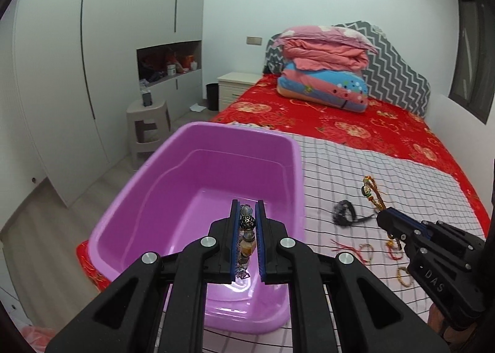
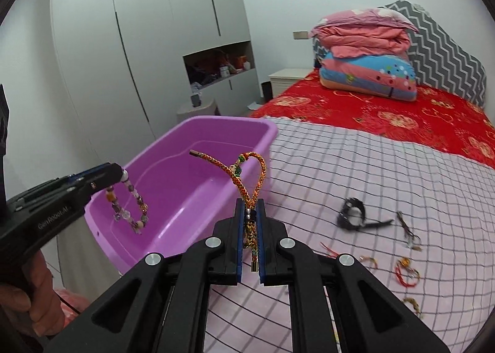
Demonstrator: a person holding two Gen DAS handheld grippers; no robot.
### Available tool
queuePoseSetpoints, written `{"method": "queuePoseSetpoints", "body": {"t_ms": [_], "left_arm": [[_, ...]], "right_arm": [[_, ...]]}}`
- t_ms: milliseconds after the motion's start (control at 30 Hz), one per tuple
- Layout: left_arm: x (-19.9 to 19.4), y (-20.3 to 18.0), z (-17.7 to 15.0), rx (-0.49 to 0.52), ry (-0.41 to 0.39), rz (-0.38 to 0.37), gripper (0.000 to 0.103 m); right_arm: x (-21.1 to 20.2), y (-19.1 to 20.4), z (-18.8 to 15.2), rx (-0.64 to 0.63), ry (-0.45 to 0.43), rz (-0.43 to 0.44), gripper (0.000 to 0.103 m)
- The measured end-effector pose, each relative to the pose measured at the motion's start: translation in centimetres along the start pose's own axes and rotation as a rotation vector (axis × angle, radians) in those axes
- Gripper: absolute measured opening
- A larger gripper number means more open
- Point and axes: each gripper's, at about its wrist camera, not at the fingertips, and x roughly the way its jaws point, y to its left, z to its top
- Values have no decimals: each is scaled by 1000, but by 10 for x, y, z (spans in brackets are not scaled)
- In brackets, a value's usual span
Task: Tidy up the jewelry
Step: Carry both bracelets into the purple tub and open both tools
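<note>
While both grippers hang over the bed (image 1: 355,124), the scene runs like this. Bed has a red patterned sheet, with a pale checked cloth (image 2: 386,173) laid over its near part. Folded quilts (image 1: 324,65) are stacked at the headboard end. White wardrobe (image 2: 139,44) stands behind, on the left.

Purple plastic tub (image 1: 130,198) sits on the near left corner of the bed, on the edge of the checked cloth. Its floor looks bare in both views.

Left gripper (image 1: 247,214) is above the tub, jaws pinching a beaded bracelet (image 2: 130,207). From the right wrist view the bracelet dangles as a loop below the fingertips, over the tub interior, not touching the floor.

Right gripper (image 2: 250,214) is just right of the tub's rim, jaws pressed on a braided orange cord bracelet (image 2: 247,173). The cord loops up past the fingertips with a small green bead at the crossing; one end sticks out toward the tub.

Black watch (image 2: 352,214) lies on the checked cloth, to the right of the right gripper. Near it are several small pieces scattered apart: a red string bracelet (image 2: 405,272), a dark tasselled cord (image 2: 406,227), a thin red string (image 2: 328,249), and a small gold-toned piece (image 2: 411,303) at the near edge.
</note>
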Motion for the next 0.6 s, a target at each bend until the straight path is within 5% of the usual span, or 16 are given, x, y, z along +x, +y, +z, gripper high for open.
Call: {"method": "queuePoseSetpoints", "body": {"t_ms": [233,600], "left_arm": [[17,42,13,-37,10,53,10],[73,82,-5,-99,172,73,10]], "right_arm": [[41,35,28,-35,27,81,7],[113,67,34,-44,173,155,7]]}}
